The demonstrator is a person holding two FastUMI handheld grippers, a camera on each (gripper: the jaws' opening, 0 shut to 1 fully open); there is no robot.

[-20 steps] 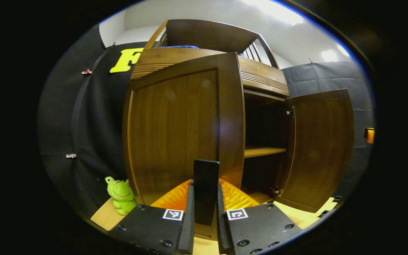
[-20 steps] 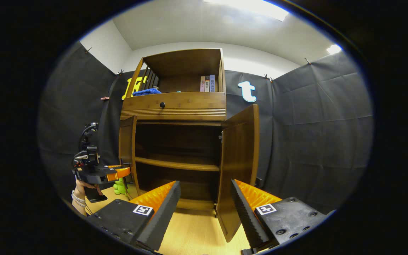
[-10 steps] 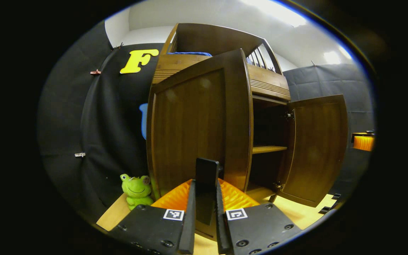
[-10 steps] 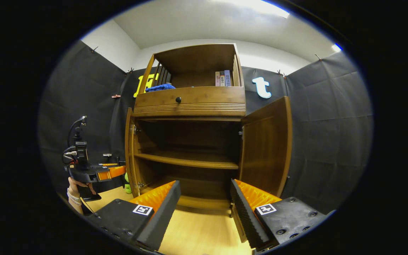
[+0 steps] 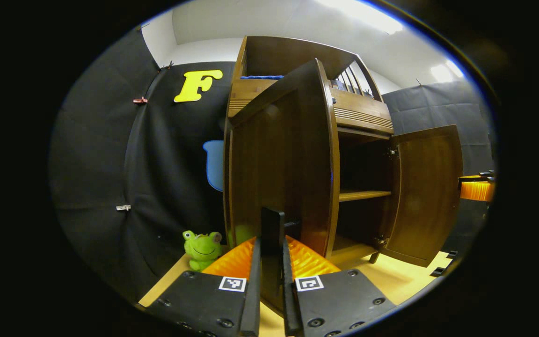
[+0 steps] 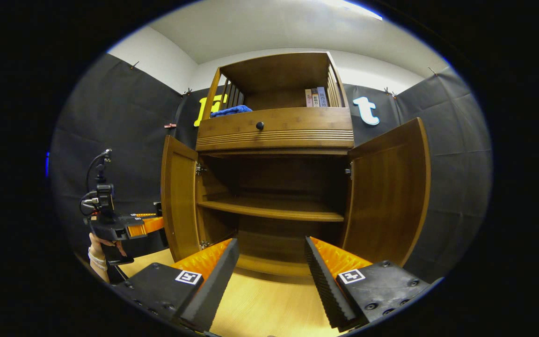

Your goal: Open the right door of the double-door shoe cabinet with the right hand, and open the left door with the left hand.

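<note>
The shoe cabinet (image 6: 274,187) stands on the wooden floor (image 6: 260,309) in front of the black wall, and both of its doors are swung out. The left door (image 5: 281,164) is wide open, and the left gripper (image 5: 269,262) has its two fingers pressed together on the dark handle (image 5: 272,229) at the door's free edge. In the right gripper view that same gripper sits beside the left door (image 6: 178,196), held by a hand (image 6: 98,248). The right door (image 6: 386,192) is open too, and nothing touches it. The right gripper (image 6: 269,276) hangs in front of the cabinet with its fingers spread apart and nothing between them. The doors look like hard, stiff wood, so they will not bend or squash. They look a bit heavy but should swing easily on their hinges. The best place to hold one is the handle, far from the hinges, because there a small pull turns the door. The job looks almost done. A green frog toy (image 5: 201,248) sits on the floor by the cabinet's side.
</note>
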